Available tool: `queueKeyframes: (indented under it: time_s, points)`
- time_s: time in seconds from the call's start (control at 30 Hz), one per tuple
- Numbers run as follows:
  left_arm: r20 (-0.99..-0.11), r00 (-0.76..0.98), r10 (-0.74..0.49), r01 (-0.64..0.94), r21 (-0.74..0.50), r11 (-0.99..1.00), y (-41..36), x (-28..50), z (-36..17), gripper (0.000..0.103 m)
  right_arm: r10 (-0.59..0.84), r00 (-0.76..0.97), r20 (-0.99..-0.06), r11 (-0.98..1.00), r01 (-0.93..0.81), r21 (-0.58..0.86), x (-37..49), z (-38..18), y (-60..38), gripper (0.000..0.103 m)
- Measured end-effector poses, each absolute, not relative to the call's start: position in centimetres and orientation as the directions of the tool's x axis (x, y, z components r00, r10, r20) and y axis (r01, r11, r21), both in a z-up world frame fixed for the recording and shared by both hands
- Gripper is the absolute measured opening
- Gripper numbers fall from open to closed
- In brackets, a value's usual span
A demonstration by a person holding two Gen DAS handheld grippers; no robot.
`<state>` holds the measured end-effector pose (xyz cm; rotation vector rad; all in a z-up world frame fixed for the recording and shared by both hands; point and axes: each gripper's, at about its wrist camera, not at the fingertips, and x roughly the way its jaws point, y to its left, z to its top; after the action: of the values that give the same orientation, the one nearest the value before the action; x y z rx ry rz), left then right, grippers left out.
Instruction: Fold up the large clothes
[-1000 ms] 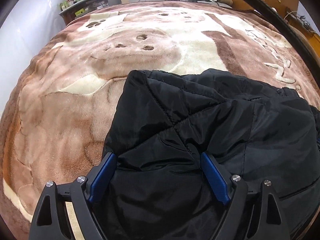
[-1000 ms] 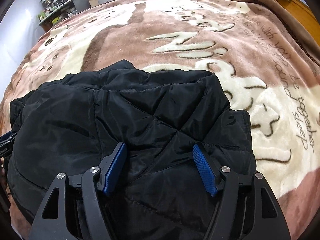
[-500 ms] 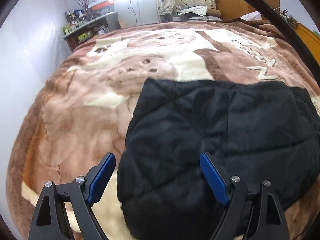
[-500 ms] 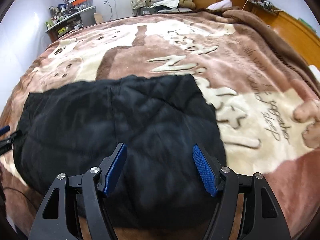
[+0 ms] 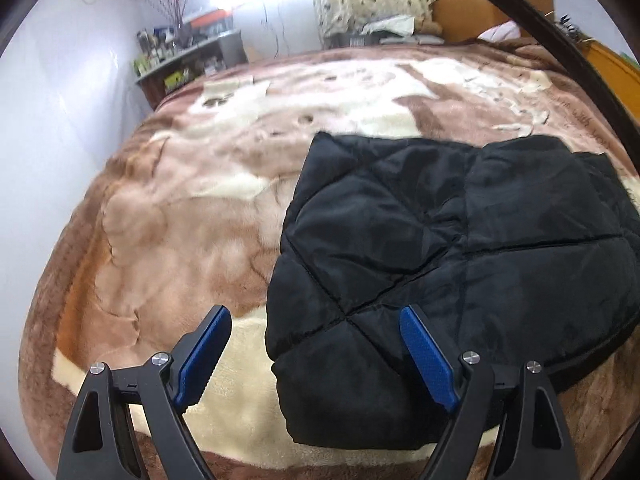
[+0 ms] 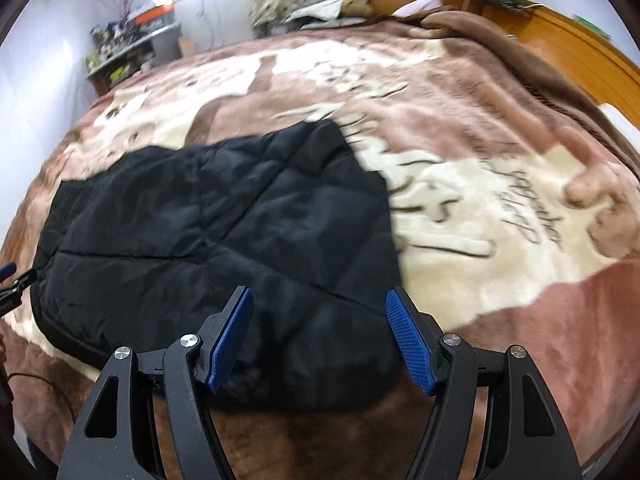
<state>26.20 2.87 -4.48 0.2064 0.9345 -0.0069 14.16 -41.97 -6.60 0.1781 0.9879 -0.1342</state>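
A black quilted jacket (image 5: 460, 248) lies folded into a compact block on the brown and cream blanket (image 5: 180, 220); it also shows in the right wrist view (image 6: 224, 240). My left gripper (image 5: 316, 356) is open and empty, raised above the jacket's near left corner. My right gripper (image 6: 320, 340) is open and empty, raised above the jacket's near right edge. The left gripper's tip (image 6: 8, 276) shows at the left edge of the right wrist view.
The blanket (image 6: 500, 208) covers a wide bed. A cluttered shelf (image 5: 188, 64) stands against the far wall. A wooden headboard or cabinet (image 6: 560, 52) runs along the right. Pillows and bedding (image 5: 372, 4) lie at the far end.
Both grippers have lifted up and back from the jacket, which they were pressed close over a second ago. The jacket now lies flat and whole in view.
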Motion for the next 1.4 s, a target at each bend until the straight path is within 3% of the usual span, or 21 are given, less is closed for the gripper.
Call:
queueKeyframes:
  time_s: [0.13, 0.3, 0.53, 0.77, 1.1, 1.4]
  points:
    - [-0.795, 0.602, 0.072, 0.119, 0.178, 0.977, 2.6, 25.3, -4.3, 0.086, -0.030, 0.521, -0.853, 0.973, 0.212, 0.095, 12.4, -7.6, -43.7, 0.077]
    - [-0.809, 0.584, 0.062, 0.128, 0.168, 0.977, 2.5, 25.4, -5.1, 0.086, -0.053, 0.460, -0.886, 0.958, 0.275, 0.086, 12.2, -9.5, -45.3, 0.077]
    - [-0.839, 0.543, 0.045, 0.122, 0.132, 0.984, 3.0, 26.1, -6.6, 0.086, 0.076, 0.478, -0.875, 0.936, 0.269, 0.228, 12.4, -10.3, -46.2, 0.077]
    - [-0.863, 0.504, -0.042, 0.094, 0.007, 0.996, 5.3, 27.0, -7.2, 0.091, 0.185, 0.483, -0.856, 0.914, 0.236, 0.331, 13.3, -10.9, -46.5, 0.077]
    - [-0.869, 0.391, -0.304, 0.039, -0.314, 0.949, 9.2, 28.8, -9.1, 0.094, 0.344, 0.473, -0.811, 0.846, 0.219, 0.486, 15.2, -12.5, -48.5, 0.077]
    - [-0.845, 0.284, -0.453, 0.044, -0.461, 0.887, 10.0, 30.6, -11.3, 0.100, 0.494, 0.425, -0.759, 0.755, 0.224, 0.617, 17.5, -14.9, -50.6, 0.078]
